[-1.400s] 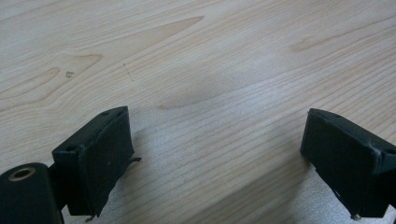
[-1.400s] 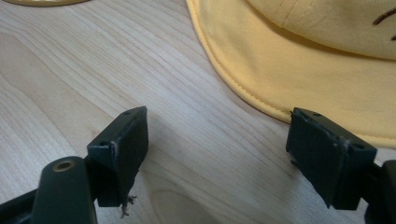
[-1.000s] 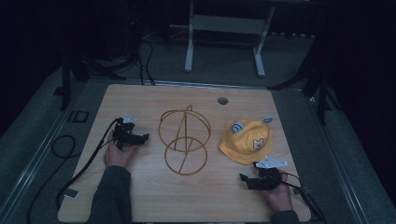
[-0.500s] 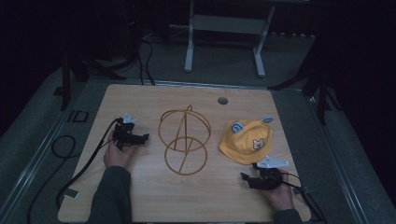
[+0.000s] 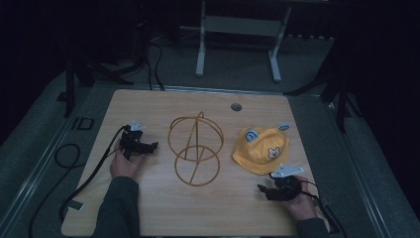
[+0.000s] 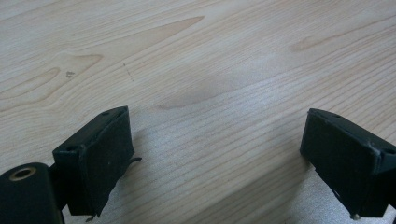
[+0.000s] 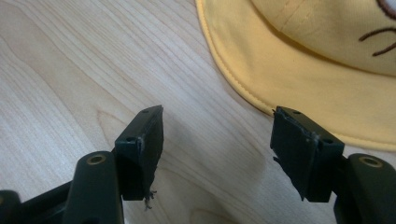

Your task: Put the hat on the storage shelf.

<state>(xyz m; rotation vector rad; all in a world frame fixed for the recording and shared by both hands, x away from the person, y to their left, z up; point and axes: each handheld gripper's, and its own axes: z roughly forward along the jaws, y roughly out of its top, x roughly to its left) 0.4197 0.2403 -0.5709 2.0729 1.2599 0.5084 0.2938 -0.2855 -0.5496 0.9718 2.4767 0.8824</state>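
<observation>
At the lower right of the high view the right gripper [image 5: 265, 190] rests on the bench [image 5: 148, 208] just below the yellow hat [image 5: 260, 148], which bears a bear face and no readable writing. In the right gripper view its fingers [image 7: 144, 140] have just been closing yet stand apart on bare wood, the hat's brim just beyond the right-hand one. At the left, the left gripper [image 5: 148, 147] lies with its fingers wide apart, beside the wire frame [image 5: 195, 148]

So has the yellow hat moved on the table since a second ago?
No. The yellow hat sits in the same spot, right of the wire stand and below the table's round hole, as in the earlier high views.
</observation>
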